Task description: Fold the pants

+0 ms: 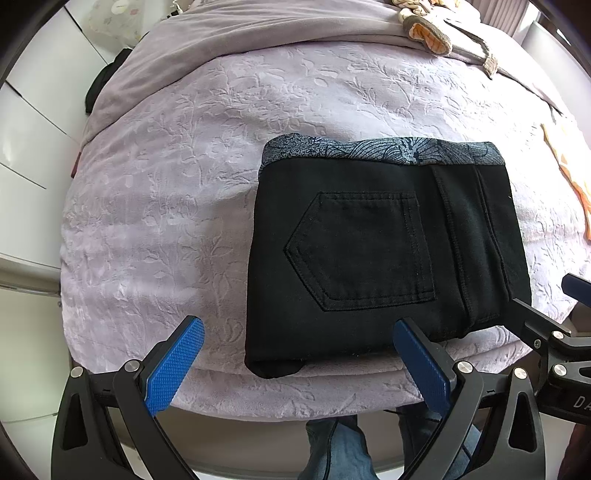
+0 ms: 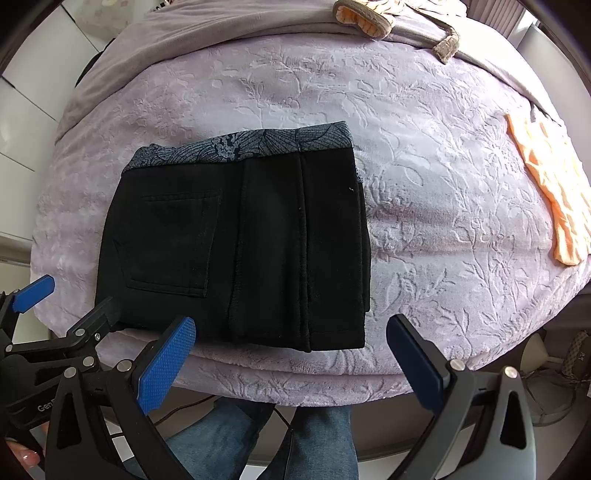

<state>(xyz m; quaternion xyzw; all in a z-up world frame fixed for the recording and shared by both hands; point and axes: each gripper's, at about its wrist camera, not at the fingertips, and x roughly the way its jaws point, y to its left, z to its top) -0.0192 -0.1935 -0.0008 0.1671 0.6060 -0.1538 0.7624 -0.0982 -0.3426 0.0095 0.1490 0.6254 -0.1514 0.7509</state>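
Here, a wide bed covered in a pale lilac plush blanket embossed with leaves [image 1: 177,192] [image 2: 424,206] fills both views, and near its front edge lies the pair of black denim pants [image 1: 369,243] [image 2: 236,243], folded into a thick rectangular packet with a grey patterned waistband along its far side and a stitched back pocket facing up. A flat peach-orange cloth [image 2: 546,184] lies well apart from the pants toward the right edge of the bed, and a crumpled tan and orange garment [image 1: 432,33] [image 2: 369,22] sits at the far end. The left black gripper with blue ribbed pads [image 1: 297,363] hovers off the front edge of the bed with its jaws spread wide and holding nothing; the packet's near left corner lies between and just beyond its fingers. The right black gripper with blue ribbed pads [image 2: 290,363] is likewise spread wide and empty, with the packet's near right corner just beyond its fingers. The two tongs sit side by side, apparently clear of the fabric, though the fisheye makes contact hard to judge. Below the bed edge, legs in blue jeans [image 2: 317,439] show.
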